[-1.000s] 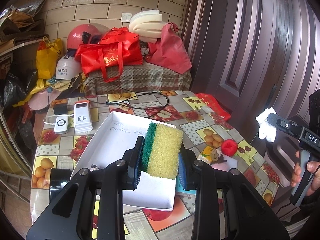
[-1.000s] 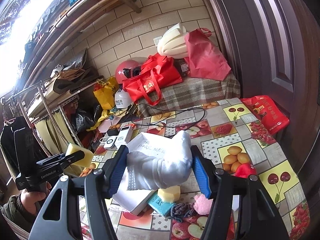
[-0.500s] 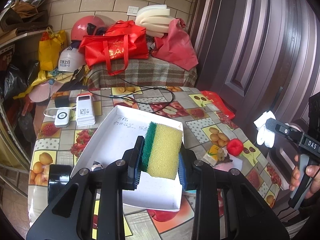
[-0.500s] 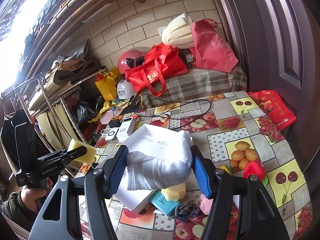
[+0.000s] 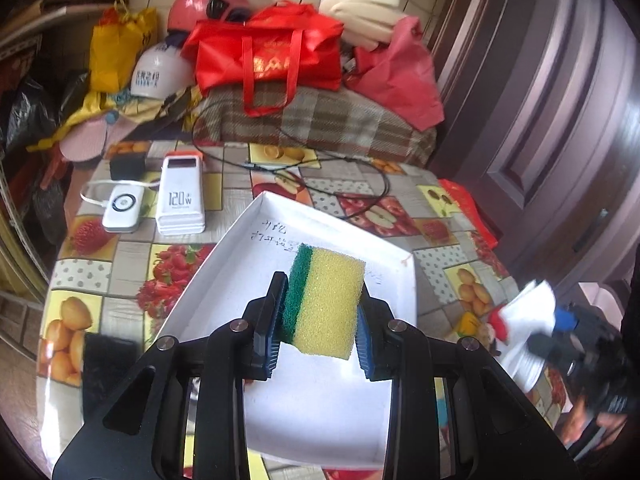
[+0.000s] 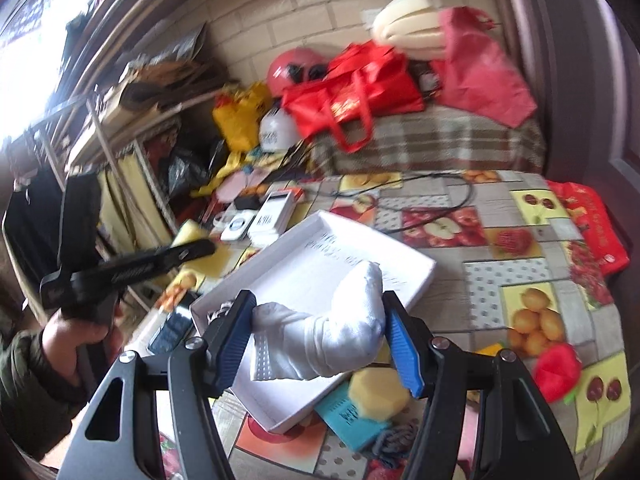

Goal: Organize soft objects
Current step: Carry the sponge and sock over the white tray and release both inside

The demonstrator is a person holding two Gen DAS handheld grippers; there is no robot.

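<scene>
My left gripper point(image 5: 318, 332) is shut on a yellow sponge with a green scouring side point(image 5: 322, 302) and holds it above the white shallow box point(image 5: 224, 292) on the table. My right gripper point(image 6: 320, 340) is shut on a white sock point(image 6: 332, 330) and holds it over the near right part of the same box point(image 6: 408, 264). In the right wrist view the left gripper point(image 6: 196, 246) shows at the left with the sponge point(image 6: 192, 234). In the left wrist view the right gripper point(image 5: 560, 334) shows blurred at the right with the sock point(image 5: 532, 312).
A yellow sponge piece point(image 6: 378, 396), a teal packet point(image 6: 348, 420), a grey knit item point(image 6: 394, 440) and a red soft object point(image 6: 558, 366) lie by the box's near edge. Power banks point(image 5: 180, 200) and a black cable point(image 5: 360, 196) lie beyond it. Red bags point(image 5: 264, 56) and helmets sit behind.
Both grippers have moved in toward the white box and lower. The right gripper with the sock has swung left. Both holds are unchanged.
</scene>
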